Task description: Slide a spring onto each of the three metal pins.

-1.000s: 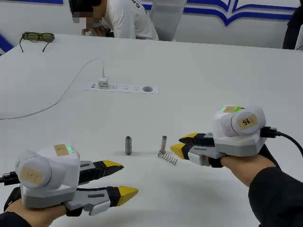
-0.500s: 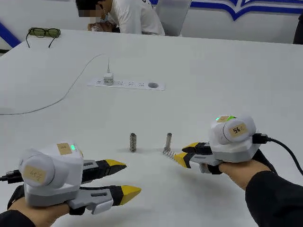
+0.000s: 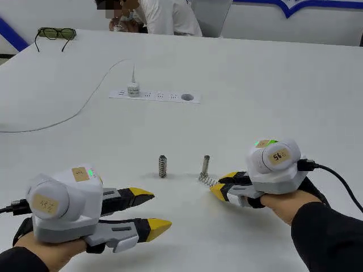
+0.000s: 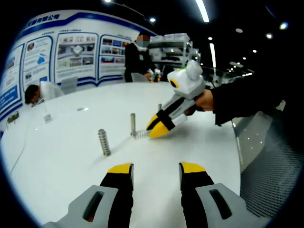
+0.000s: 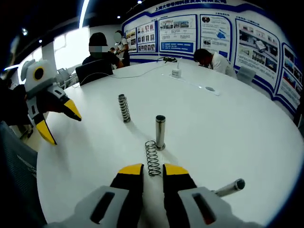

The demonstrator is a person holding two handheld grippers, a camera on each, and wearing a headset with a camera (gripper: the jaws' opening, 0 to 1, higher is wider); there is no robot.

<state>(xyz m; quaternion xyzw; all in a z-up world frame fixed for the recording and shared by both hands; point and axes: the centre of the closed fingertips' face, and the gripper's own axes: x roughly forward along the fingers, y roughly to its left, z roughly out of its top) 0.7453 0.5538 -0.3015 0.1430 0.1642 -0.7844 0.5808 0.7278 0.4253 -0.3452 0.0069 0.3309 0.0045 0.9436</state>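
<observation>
A pin with a spring on it (image 3: 163,166) stands mid-table, also in the left gripper view (image 4: 103,141) and the right gripper view (image 5: 124,108). To its right stands a bare pin (image 3: 205,164) (image 5: 160,131) (image 4: 133,124). A loose spring (image 3: 206,180) (image 5: 152,157) lies at that pin's foot. My right gripper (image 3: 220,185) (image 5: 153,170) is down at the table with its yellow jaws shut on the spring's near end. Another bare pin (image 5: 231,187) (image 4: 160,107) stands close beside the right gripper. My left gripper (image 3: 157,210) (image 4: 156,167) hovers open near the front edge, holding nothing.
A white power strip (image 3: 164,97) with a plugged charger (image 3: 133,89) and a cable (image 3: 85,105) lies further back. Dark glasses (image 3: 54,33) rest at the far left. A person (image 3: 167,17) sits at the far side.
My right gripper has dropped lower and closed in on the loose spring's end beside the bare pin. The left gripper has barely moved. The head camera has tilted.
</observation>
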